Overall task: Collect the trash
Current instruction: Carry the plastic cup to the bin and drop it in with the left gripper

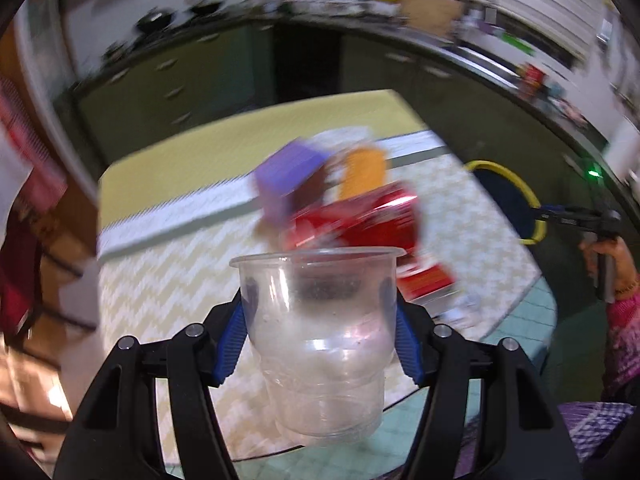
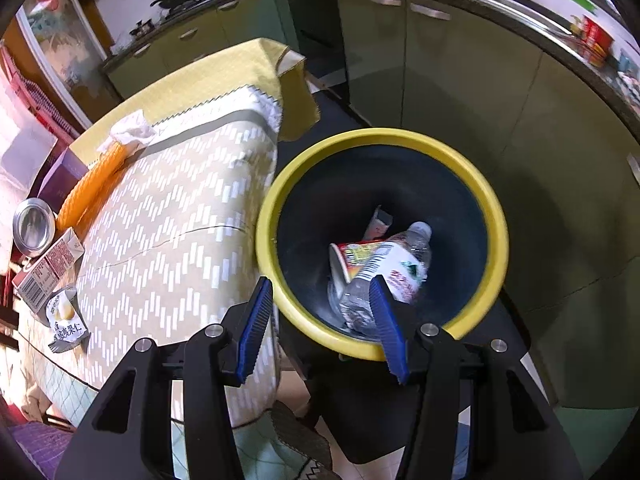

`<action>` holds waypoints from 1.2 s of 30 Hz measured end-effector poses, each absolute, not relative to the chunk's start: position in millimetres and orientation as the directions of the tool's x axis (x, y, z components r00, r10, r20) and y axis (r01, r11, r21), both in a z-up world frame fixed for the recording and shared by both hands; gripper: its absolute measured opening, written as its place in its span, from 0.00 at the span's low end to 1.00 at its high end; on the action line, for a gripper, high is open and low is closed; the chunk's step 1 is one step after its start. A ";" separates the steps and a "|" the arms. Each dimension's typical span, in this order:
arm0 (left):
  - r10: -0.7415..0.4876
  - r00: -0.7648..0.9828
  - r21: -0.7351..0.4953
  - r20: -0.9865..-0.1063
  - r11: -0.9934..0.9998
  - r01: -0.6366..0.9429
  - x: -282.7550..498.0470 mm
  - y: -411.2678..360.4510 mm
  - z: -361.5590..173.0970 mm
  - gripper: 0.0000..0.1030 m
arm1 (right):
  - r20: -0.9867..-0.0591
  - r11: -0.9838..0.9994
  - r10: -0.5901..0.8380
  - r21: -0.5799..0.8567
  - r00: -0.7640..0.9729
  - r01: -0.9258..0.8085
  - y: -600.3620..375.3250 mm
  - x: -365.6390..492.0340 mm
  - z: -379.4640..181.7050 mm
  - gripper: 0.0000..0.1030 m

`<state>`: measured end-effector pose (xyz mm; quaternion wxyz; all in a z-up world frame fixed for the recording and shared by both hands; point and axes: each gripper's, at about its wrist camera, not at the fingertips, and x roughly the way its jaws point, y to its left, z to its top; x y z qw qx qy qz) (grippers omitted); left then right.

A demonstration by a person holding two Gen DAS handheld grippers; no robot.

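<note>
Between the blue pads of my left gripper (image 1: 320, 320) sits a clear plastic cup (image 1: 318, 336); the two fingers press its sides, so the gripper is closed on it. Its long axis is upright, mouth up, base toward the camera's lower edge. Behind the cup, on the table (image 1: 160, 280) with the zigzag cloth, lie a red can (image 1: 360, 220) on its side, a purple box (image 1: 286, 180) and an orange packet (image 1: 362, 174), all blurred.

My right gripper (image 2: 320, 320) is spread wide with nothing between its fingers. It hangs above the yellow-rimmed bin (image 2: 472, 176), which stands on the floor just beside the table. Inside the bin a crushed water bottle (image 2: 390, 276) lies tilted, cap pointing up and away, against a paper cup (image 2: 352, 258) on its side.
</note>
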<state>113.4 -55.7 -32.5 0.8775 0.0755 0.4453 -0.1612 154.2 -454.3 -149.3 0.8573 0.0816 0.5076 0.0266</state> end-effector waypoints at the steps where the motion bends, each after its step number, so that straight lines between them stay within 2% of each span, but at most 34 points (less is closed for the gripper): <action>1: -0.250 0.545 -0.016 -0.800 0.918 0.397 114.3 -72.8 -27.4 0.59 | -0.863 0.985 0.123 0.168 0.491 0.049 -459.8 148.9 -147.5 0.49; 10: -0.474 0.380 -0.100 -0.794 0.718 0.688 144.3 -239.8 -22.9 0.59 | -0.842 0.976 0.067 0.166 0.536 0.139 -504.9 99.2 -136.0 0.49; 15: -0.489 0.312 -0.095 -0.814 0.644 0.759 163.7 -336.0 -40.1 0.60 | -0.827 0.967 0.057 0.185 0.560 0.175 -529.3 77.0 -134.4 0.49; 22: -0.451 0.282 -0.095 -0.847 0.650 0.754 208.6 -420.0 -82.3 0.60 | -0.824 0.954 0.063 0.215 0.562 0.208 -556.7 55.0 -144.0 0.49; 25: -0.437 0.288 -0.093 -0.852 0.669 0.738 227.2 -437.5 -99.4 0.64 | -0.824 0.946 0.062 0.228 0.562 0.229 -568.2 47.7 -148.6 0.52; 28: -0.421 0.284 -0.096 -0.861 0.685 0.722 244.3 -451.1 -112.1 0.74 | -0.825 0.941 0.063 0.236 0.561 0.241 -575.0 41.9 -152.6 0.53; 32: -0.438 0.295 -0.110 -0.850 0.693 0.713 245.8 -440.6 -106.1 0.74 | -0.827 0.941 0.068 0.238 0.558 0.239 -573.8 41.8 -152.0 0.53; 36: -0.496 0.340 -0.115 -0.799 0.682 0.722 220.7 -406.9 -72.3 0.74 | -0.823 0.945 0.078 0.240 0.562 0.220 -562.8 46.8 -149.1 0.53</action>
